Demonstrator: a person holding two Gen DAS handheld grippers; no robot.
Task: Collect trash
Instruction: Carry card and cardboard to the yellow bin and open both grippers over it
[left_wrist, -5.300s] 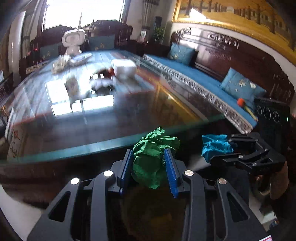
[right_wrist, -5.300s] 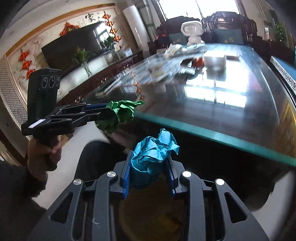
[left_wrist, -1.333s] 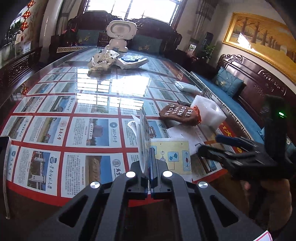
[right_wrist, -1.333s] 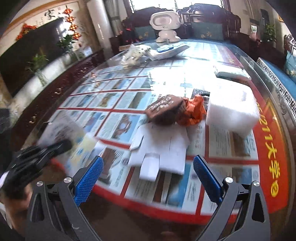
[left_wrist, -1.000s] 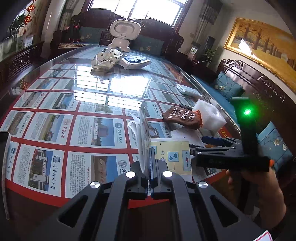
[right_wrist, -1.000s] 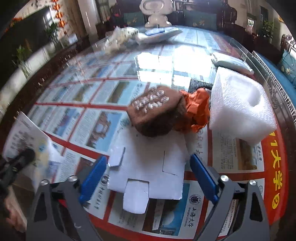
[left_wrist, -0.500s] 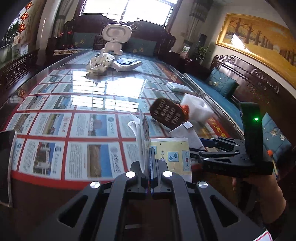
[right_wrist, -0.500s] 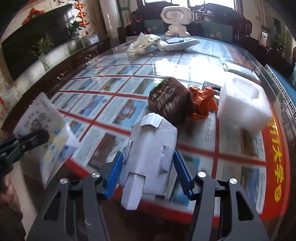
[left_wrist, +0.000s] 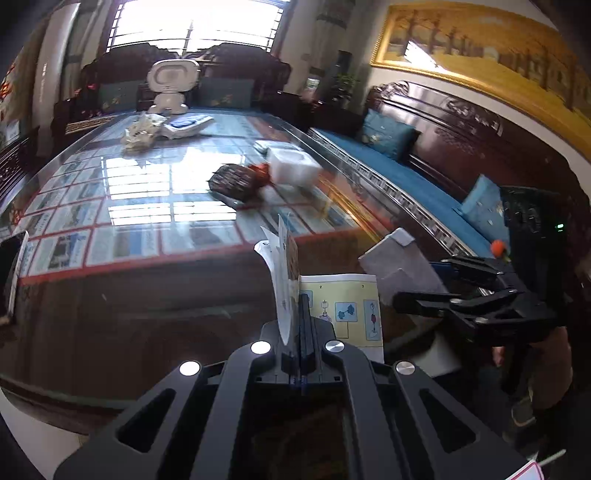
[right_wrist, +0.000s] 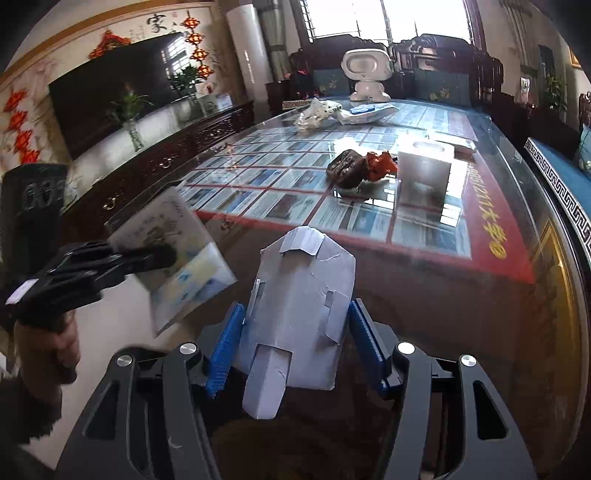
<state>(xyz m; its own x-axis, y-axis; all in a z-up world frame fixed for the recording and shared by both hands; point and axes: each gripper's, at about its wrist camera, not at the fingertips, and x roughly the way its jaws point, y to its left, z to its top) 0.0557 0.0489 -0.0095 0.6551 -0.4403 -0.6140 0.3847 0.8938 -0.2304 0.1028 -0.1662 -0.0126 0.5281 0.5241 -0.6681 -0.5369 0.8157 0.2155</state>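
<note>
Television (right_wrist: 110, 99) in right view only

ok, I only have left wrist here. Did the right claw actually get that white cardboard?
Observer: Yes. Right wrist shows the flattened cardboard box between the right claw's blue pads, clear of the table. Its jaws have just been closing on it.
Operator: My leaflet clear of the table?
Observer: Yes. The left claw holds the leaflet out past the table edge, over pale floor.
Operator: What's off to my left?
Observer: A dark TV screen on the wall, above a long sideboard.
</note>
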